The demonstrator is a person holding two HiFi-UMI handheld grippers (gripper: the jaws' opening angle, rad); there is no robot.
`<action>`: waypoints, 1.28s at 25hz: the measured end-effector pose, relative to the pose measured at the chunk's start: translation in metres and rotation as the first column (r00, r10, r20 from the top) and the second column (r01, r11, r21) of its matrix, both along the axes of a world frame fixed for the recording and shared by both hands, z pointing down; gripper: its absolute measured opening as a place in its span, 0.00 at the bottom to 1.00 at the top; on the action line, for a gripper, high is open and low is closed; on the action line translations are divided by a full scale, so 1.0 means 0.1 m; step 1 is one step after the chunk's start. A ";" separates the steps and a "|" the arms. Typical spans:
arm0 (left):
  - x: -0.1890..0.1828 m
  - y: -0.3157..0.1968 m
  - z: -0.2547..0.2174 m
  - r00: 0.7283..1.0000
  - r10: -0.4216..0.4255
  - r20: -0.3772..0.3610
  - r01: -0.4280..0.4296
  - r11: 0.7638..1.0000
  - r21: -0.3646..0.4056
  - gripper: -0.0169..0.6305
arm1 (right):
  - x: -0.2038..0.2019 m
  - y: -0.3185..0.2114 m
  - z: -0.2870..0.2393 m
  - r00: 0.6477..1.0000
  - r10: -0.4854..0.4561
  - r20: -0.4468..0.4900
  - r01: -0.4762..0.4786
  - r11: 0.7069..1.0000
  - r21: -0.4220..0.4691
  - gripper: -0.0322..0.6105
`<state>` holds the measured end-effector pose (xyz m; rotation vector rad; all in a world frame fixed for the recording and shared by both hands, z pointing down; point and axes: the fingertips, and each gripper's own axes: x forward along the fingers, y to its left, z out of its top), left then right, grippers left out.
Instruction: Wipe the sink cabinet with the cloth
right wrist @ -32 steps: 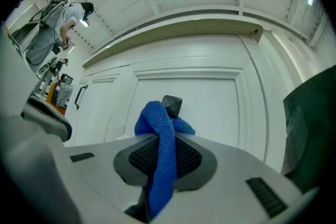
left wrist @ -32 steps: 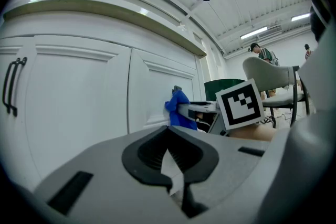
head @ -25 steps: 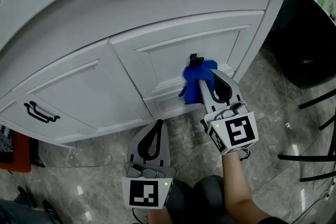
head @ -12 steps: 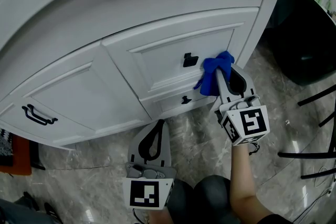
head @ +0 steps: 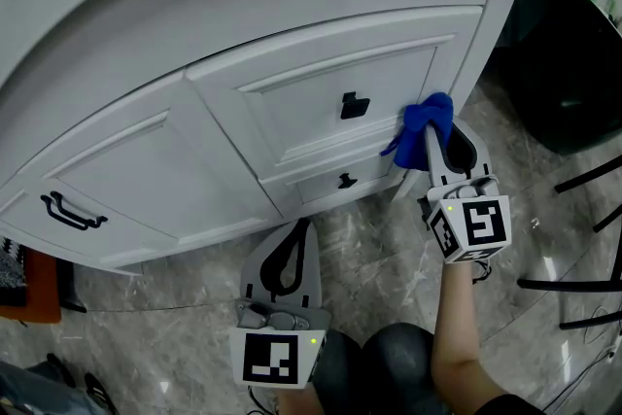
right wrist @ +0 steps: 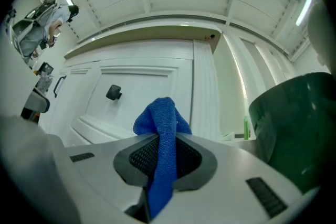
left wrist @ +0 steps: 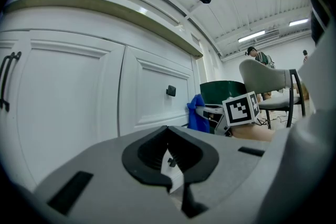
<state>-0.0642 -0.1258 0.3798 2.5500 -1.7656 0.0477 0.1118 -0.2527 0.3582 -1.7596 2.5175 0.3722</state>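
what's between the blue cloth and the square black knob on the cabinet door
Only bare white door panel; nothing sits between the cloth and the knob. The head view shows it best.

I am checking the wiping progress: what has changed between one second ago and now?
The right tongs, shut on the blue cloth, slid right along the cabinet door, from over the black knob to the door's right edge; the knob is now uncovered. Nothing was taken or let go. The left tongs stayed low, shut and empty.
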 end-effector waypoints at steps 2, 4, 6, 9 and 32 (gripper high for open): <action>0.00 0.00 0.00 1.000 0.003 -0.003 -0.003 1.000 -0.003 0.03 | 0.16 -0.05 0.05 0.999 0.050 0.016 -0.050 0.998 -0.024 0.14; 0.00 0.00 0.01 1.000 0.009 -0.001 -0.009 1.000 -0.002 0.03 | 0.30 -0.09 0.10 0.996 0.086 0.035 -0.084 0.995 -0.049 0.14; 0.01 0.00 0.01 1.000 0.016 -0.001 -0.016 1.000 -0.002 0.03 | 0.34 -0.12 0.11 0.996 0.084 0.043 -0.081 0.995 -0.054 0.14; 0.04 0.01 -0.01 1.000 0.028 -0.004 -0.028 1.000 0.007 0.03 | 0.32 -0.13 0.11 0.996 0.087 0.014 -0.087 0.995 -0.050 0.14; -0.57 0.25 -0.15 0.993 -0.115 -0.005 0.115 0.993 0.031 0.03 | -2.26 0.69 0.65 0.897 -0.443 -0.007 0.438 0.889 -0.136 0.14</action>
